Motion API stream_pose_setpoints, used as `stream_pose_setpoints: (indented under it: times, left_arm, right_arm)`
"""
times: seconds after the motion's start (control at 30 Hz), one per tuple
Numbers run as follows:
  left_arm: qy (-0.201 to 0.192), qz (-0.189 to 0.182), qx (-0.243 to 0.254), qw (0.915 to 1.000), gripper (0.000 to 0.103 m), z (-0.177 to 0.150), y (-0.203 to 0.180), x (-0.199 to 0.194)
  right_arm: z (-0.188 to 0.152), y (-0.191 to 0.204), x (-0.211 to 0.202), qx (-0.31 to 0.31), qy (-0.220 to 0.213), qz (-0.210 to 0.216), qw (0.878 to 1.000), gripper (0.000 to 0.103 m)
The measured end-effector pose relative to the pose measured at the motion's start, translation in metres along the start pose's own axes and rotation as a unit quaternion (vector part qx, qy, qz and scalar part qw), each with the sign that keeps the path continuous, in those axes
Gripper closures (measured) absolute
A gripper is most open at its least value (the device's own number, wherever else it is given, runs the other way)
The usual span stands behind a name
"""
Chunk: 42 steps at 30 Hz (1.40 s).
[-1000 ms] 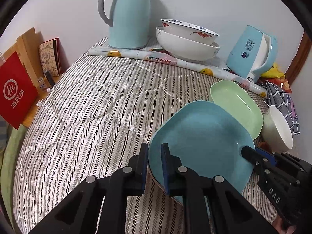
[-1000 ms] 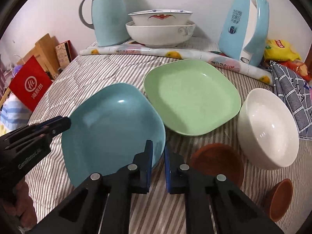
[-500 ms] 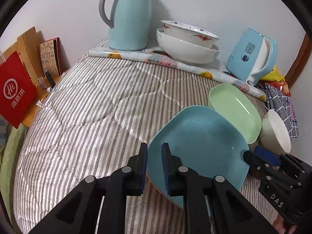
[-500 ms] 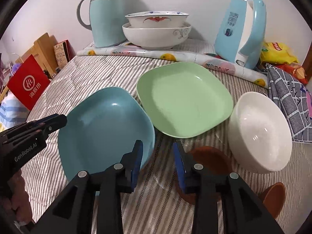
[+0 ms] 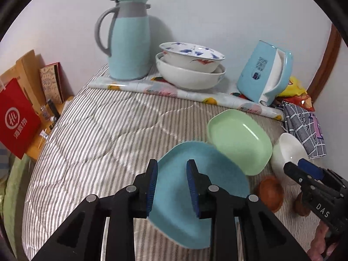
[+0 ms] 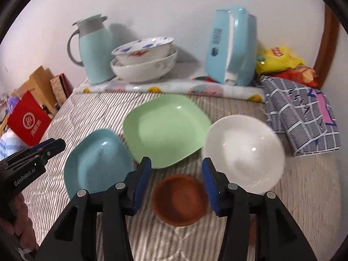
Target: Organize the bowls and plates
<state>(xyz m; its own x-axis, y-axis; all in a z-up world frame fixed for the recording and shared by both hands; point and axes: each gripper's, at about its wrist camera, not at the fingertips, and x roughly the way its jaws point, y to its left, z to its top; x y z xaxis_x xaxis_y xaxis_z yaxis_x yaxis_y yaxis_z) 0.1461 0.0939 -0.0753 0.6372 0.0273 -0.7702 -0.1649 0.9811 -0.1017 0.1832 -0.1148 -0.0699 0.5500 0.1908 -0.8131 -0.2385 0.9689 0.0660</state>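
Note:
A blue plate (image 5: 195, 198) (image 6: 97, 163) lies flat on the striped bedcover, touching a green plate (image 5: 239, 139) (image 6: 165, 128). A white bowl (image 6: 243, 152) (image 5: 287, 152) sits right of the green plate. A small brown bowl (image 6: 180, 200) (image 5: 269, 193) sits in front. My left gripper (image 5: 171, 184) is open just above the blue plate's near edge, holding nothing. My right gripper (image 6: 176, 187) is open, its fingers either side of the brown bowl, above it.
At the back stand a blue thermos jug (image 5: 128, 39), two stacked white bowls (image 5: 189, 67) and a blue kettle (image 5: 265, 71) on a rolled mat. A checked cloth (image 6: 302, 113) and snack bags (image 6: 280, 61) lie at right. A red bag (image 5: 15, 117) stands off the left edge.
Both grippers opened and let go of the blue plate, which now lies flat. The right gripper moved right, over the brown bowl. The left gripper pulled back a little.

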Motion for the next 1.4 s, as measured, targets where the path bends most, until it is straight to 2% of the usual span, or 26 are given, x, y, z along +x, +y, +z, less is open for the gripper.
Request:
stream_pose_setpoints:
  times: [0.13,0.23,0.3,0.43,0.8,1.2,1.33,1.4]
  left_arm:
    - [-0.004,-0.003,0.013,0.9999,0.077,0.011,-0.017,0.002]
    - [-0.007,-0.006,0.020,0.9998,0.077,0.020,-0.028,0.005]
    - [-0.010,-0.002,0.028,0.9995,0.077,0.026,-0.035,0.007]
    - [-0.016,0.009,0.041,0.9990,0.077,0.035,-0.045,0.014]
    - [0.018,0.015,0.047,0.9986,0.077,0.052,-0.056,0.046]
    - [0.035,0.022,0.052,0.9978,0.077,0.066,-0.065,0.081]
    - [0.046,0.018,0.051,0.9975,0.077,0.069,-0.067,0.094]
    - [0.050,0.017,0.054,0.9971,0.077,0.070,-0.070,0.100]
  right_arm:
    - [0.011,-0.016,-0.008,0.006,-0.015,-0.023,1.000,0.055]
    - [0.019,-0.028,-0.011,0.019,-0.021,-0.016,0.999,0.054]
    - [0.025,-0.035,-0.011,0.026,-0.021,-0.014,0.999,0.048]
    - [0.036,-0.041,-0.002,0.026,-0.010,-0.003,1.000,0.048]
    - [0.055,-0.049,0.029,0.023,0.010,0.005,1.000,0.048]
    - [0.073,-0.051,0.062,0.009,0.024,0.001,1.000,0.048]
    - [0.076,-0.049,0.075,0.002,0.039,0.005,0.999,0.059]
    - [0.078,-0.048,0.082,-0.005,0.045,0.003,0.999,0.059]
